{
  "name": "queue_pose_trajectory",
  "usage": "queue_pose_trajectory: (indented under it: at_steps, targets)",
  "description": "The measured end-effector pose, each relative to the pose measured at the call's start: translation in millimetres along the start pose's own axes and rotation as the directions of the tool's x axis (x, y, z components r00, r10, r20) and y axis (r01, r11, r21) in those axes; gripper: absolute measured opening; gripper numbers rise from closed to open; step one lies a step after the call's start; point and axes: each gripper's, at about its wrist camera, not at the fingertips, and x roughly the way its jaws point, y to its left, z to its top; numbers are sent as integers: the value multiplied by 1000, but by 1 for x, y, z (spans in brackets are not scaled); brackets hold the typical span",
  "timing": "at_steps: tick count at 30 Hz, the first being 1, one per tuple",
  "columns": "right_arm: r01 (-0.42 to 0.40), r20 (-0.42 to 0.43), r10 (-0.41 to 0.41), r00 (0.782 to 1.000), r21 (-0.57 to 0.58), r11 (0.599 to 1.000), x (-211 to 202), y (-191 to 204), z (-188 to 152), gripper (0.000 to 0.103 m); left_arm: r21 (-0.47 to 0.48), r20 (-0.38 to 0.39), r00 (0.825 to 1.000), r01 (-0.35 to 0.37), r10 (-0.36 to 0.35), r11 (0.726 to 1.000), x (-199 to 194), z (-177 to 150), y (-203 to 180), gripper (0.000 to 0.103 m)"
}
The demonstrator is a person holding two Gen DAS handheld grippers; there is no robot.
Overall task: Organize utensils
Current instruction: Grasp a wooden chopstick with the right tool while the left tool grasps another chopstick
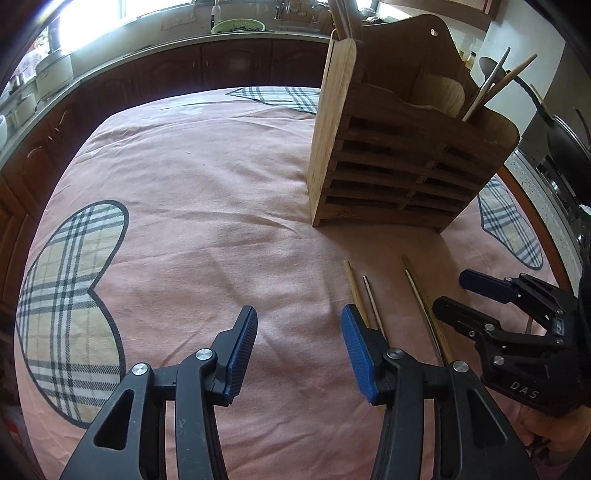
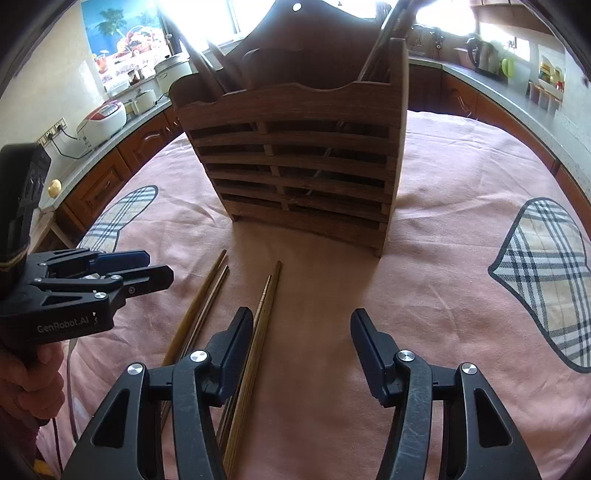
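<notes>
Two pairs of wooden chopsticks lie on the pink tablecloth in front of a slatted wooden utensil holder (image 1: 399,162), which also shows in the right wrist view (image 2: 299,162). The holder has chopsticks (image 1: 495,83) and other utensils standing in it. One pair (image 2: 201,306) lies to the left, the other (image 2: 258,332) beside my right gripper's left finger. My left gripper (image 1: 299,328) is open and empty, just left of the chopsticks (image 1: 356,291). My right gripper (image 2: 301,328) is open and empty, low over the cloth. Each gripper shows in the other's view: the right (image 1: 458,295), the left (image 2: 155,267).
The pink cloth (image 1: 207,221) with plaid patches covers a round table. Kitchen counters with dark wood cabinets ring the table, carrying a rice cooker (image 2: 101,118), pots, a kettle (image 2: 484,55) and a green bowl (image 1: 238,26). A stove with a pan (image 1: 565,144) stands at the right.
</notes>
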Motion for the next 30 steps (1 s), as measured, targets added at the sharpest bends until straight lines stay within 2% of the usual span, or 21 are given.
queue_pose_trajectory:
  at_steps: [2,6,9,11,14,21,28,30]
  targets:
    - [32,-22,-32,999,-22,999,5,4,0,48,2,0,1000,-7,7,1000,0,-1,0,47]
    - [44,-33,-45,998,-35,998,7,6,1,47,0,-6,1000,1,-1,1000,-3,-3,0,47]
    - [24,-47,-25,999,-33,999,6,8,4,45,-2,1,1000,3,-3,1000,-5,-3,0,47]
    - [47,-54,-50,997,-59,997,9,13,4,45,-4,0,1000,2,-2,1000,-7,-3,1,47]
    - [38,-54,-41,998,-49,998,10,10,4,43,-6,-4,1000,1,-1,1000,-7,-3,1,47]
    - [66,-61,-71,996,-83,994,9,9,2,44,30,-19,1000,2,-1,1000,7,7,-17,47]
    - [68,-61,-72,996,-70,995,4,0,-2,40,73,-51,999,-4,8,997,30,20,-27,42]
    - [60,-66,-64,996,-50,997,1,-8,-3,39,87,-53,998,-11,15,996,34,23,-30,37]
